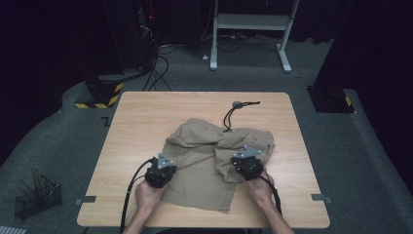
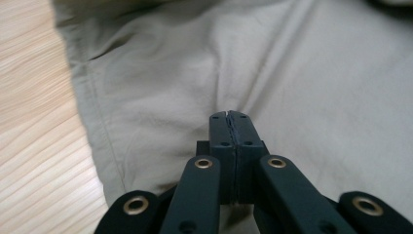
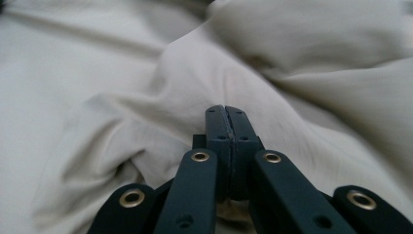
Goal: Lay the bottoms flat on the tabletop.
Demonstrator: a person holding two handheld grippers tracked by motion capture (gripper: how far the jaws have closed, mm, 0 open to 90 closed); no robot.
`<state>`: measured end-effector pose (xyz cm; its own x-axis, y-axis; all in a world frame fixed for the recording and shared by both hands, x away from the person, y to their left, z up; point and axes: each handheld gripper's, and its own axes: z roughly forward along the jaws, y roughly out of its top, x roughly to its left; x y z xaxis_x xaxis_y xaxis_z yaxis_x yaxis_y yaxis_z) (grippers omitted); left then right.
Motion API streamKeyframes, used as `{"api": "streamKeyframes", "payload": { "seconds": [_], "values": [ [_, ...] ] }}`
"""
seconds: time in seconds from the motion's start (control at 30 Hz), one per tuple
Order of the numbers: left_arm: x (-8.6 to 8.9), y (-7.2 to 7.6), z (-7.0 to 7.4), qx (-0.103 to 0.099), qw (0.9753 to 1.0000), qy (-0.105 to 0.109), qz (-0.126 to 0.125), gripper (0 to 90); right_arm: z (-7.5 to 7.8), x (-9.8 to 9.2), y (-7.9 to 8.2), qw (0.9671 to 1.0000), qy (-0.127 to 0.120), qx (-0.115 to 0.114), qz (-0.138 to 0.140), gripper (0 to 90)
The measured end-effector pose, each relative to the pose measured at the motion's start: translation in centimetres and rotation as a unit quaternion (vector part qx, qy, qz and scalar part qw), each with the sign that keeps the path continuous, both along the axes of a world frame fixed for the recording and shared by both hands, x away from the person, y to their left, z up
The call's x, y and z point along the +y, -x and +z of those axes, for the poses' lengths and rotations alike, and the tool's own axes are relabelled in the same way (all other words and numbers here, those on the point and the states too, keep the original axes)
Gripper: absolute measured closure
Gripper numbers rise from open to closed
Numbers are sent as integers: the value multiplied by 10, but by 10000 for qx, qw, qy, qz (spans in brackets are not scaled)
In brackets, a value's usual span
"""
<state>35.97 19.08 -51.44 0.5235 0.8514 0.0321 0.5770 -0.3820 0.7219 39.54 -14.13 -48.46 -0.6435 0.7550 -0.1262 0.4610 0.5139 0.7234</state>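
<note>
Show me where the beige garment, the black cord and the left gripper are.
beige garment (image 1: 202, 183): high view, flat lower part.
black cord (image 1: 230, 116): high view, middle of its loop.
left gripper (image 2: 230, 116): left gripper view, closed jaw tips.

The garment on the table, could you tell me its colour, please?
Plain khaki-beige garment, no pattern; the high view shows it best.

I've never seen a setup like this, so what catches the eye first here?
A crumpled tan cloth lies in the middle of the wooden table, with a black cord at its far edge. A person presses down on it with the left gripper and the right gripper, both with jaws shut.
</note>
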Motion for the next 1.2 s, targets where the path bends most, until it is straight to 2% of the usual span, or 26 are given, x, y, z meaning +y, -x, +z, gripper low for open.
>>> {"api": "streamKeyframes", "payload": {
  "seconds": [0.07,0.17,0.2,0.23,0.3,0.33,0.4,0.43,0.47,0.5,0.53,0.57,0.63,0.7,0.73,0.77,0.8,0.9,0.93,0.97,1.0,1.03,1.1,1.13,1.17,1.2],
  "values": [
    [19,2,3,-18,9997,3,232,895,14,-19,-5,9993,-184,-164,-289,900],
    [32,0,2,51,9991,-116,399,893,15,-34,-17,9978,-213,-122,-613,898],
    [32,0,2,51,9991,-116,399,887,15,-34,-17,9978,-213,-122,-613,898],
    [33,2,0,-42,9979,-347,544,838,6,-39,-27,9966,-254,174,-762,856],
    [30,7,4,-182,9973,-274,658,693,-1,-38,-29,9964,-207,255,-780,753],
    [27,10,6,-282,9972,-220,658,638,-1,-37,-27,9963,-290,252,-772,695],
    [17,16,10,-417,9979,-71,487,536,6,-36,-16,9955,-704,148,-619,596],
    [17,16,10,-417,9979,-71,487,501,6,-36,-16,9955,-704,148,-619,596],
    [9,16,12,-415,9989,-8,233,501,12,-35,-8,9944,-920,90,-513,571],
    [-5,13,12,-276,9996,-43,-50,452,25,-28,8,9940,-1081,-4,-137,517],
    [-5,13,12,-276,9996,-43,-50,442,25,-28,8,9940,-1081,-4,-137,517],
    [-21,7,8,-165,9996,-54,-244,436,27,-20,15,9947,-1018,44,116,484],
    [-33,1,1,-94,9994,-184,-292,436,23,-9,18,9968,-764,113,220,464],
    [-36,-2,-2,-49,9993,-222,-305,458,11,0,16,9984,-448,263,241,466],
    [-33,-8,-5,-47,9997,-39,-247,476,0,4,12,9984,-304,415,239,496],
    [-30,-11,-6,-37,9998,15,-179,493,-10,6,7,9983,-180,534,153,549],
    [-27,-12,-6,-38,9999,28,-124,517,-19,9,3,9984,-40,551,96,597],
    [-20,-18,-6,-8,10000,89,11,552,-28,15,-10,9993,33,346,138,716],
    [-18,-23,-7,-65,9999,138,55,573,-29,17,-18,9995,99,277,98,740],
    [-18,-23,-7,-65,9999,138,55,583,-29,17,-18,9995,99,277,98,740],
    [-20,-26,-10,-194,9996,203,34,621,-30,23,-37,9996,169,157,-134,765],
    [-21,-28,-11,-255,9994,221,39,651,-30,26,-44,9995,142,189,-226,770],
    [-25,-29,-10,-268,9996,113,-3,751,-29,32,-57,9990,134,250,-339,780],
    [-25,-29,-10,-268,9996,113,-3,814,-29,32,-57,9990,134,250,-339,780],
    [-29,-30,-8,-290,9994,-157,-100,868,-27,35,-61,9988,106,331,-355,801],
    [-31,-31,-6,-279,9991,-278,-137,885,-27,34,-61,9988,60,349,-348,812]
  ]
}}
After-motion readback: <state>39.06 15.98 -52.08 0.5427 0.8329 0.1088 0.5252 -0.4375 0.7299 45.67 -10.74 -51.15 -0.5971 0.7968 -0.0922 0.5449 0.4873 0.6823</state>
